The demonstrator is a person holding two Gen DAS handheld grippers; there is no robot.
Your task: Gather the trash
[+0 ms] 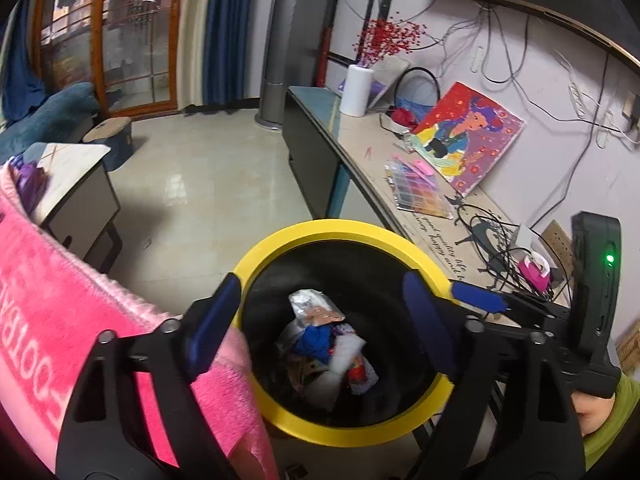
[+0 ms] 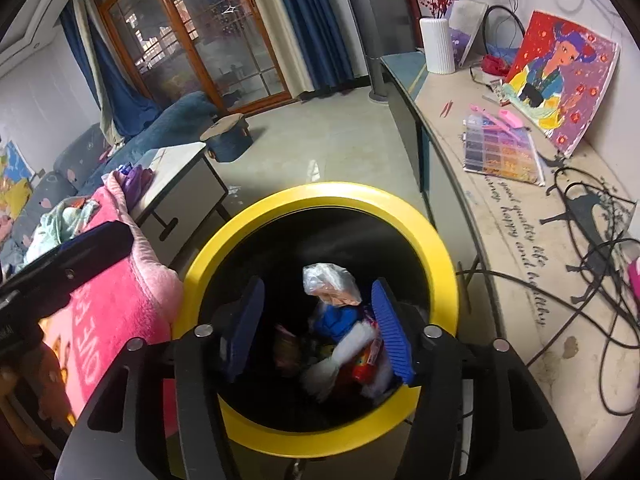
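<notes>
The counter (image 2: 516,248), pale and scuffed with printed lettering, is seen right of the bin (image 2: 436,240), a round black tub with a glossy yellow rim. A fluffy pink blanket (image 2: 120,300) is pressed against its left side. Crinkled trash (image 2: 340,320) is piled inside. Both left tongs (image 1: 320,320) and right tongs (image 2: 316,324) are held spread and empty above it; they should be lifted clear without the rim being knocked.

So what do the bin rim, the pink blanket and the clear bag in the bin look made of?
Bin rim: likely smooth, semi-gloss plastic; even yellow with soft highlights.
Pink blanket: plush fleece, matte; fuzzy nap, soft folds.
Clear bag: thin plastic film, probably; translucent, crinkled, shiny glints.
</notes>
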